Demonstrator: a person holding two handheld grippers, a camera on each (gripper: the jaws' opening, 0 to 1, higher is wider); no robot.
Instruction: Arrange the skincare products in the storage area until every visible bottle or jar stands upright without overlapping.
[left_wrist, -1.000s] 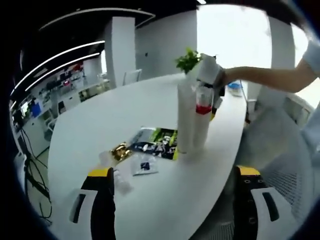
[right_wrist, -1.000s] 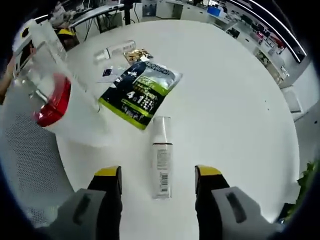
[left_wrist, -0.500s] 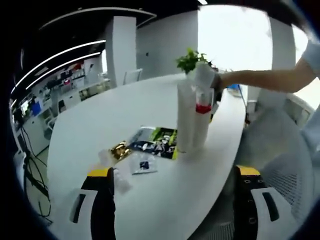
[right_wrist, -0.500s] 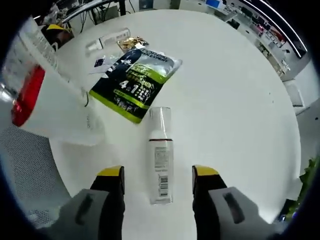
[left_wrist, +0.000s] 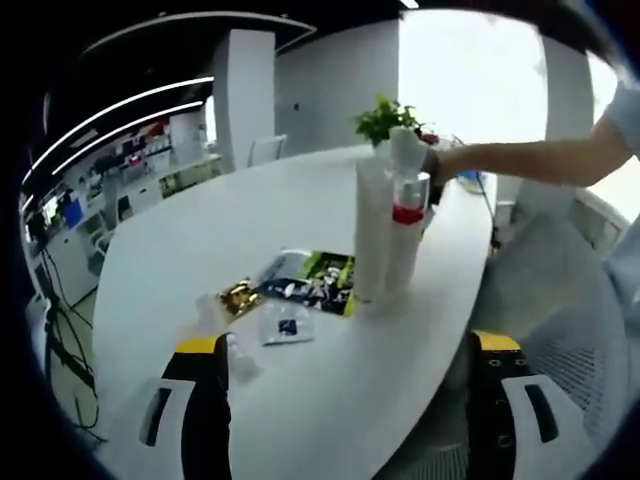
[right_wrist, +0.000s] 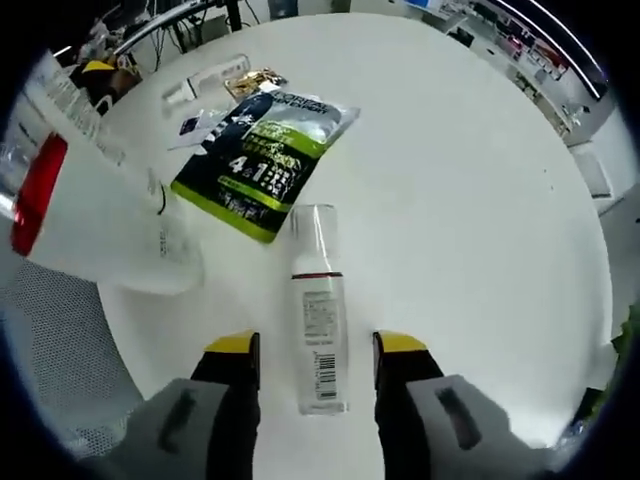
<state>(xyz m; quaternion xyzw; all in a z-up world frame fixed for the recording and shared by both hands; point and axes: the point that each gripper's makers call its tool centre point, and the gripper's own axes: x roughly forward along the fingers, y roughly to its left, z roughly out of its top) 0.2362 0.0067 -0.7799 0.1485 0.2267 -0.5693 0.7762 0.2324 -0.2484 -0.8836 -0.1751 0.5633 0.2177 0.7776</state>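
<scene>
— On the white table (right_wrist: 480, 200), what did you log?

— One bottle (right_wrist: 319, 318) lying flat between my right gripper (right_wrist: 314, 360)'s parted jaws; two tall white bottles (left_wrist: 385, 235) upright beside a black-green pouch (right_wrist: 262, 160).

— And the left?

— My left gripper (left_wrist: 350, 345) gaped apart, holding nothing; a small tube (left_wrist: 215, 335) lay by its jaw.

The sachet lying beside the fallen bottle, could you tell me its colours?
Black and lime green with white lettering, clearest in the right gripper view.

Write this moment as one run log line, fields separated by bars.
right gripper: open, astride lying bottle | left gripper: open, idle | upright tubes: standing | sachet pack: flat on table
</scene>
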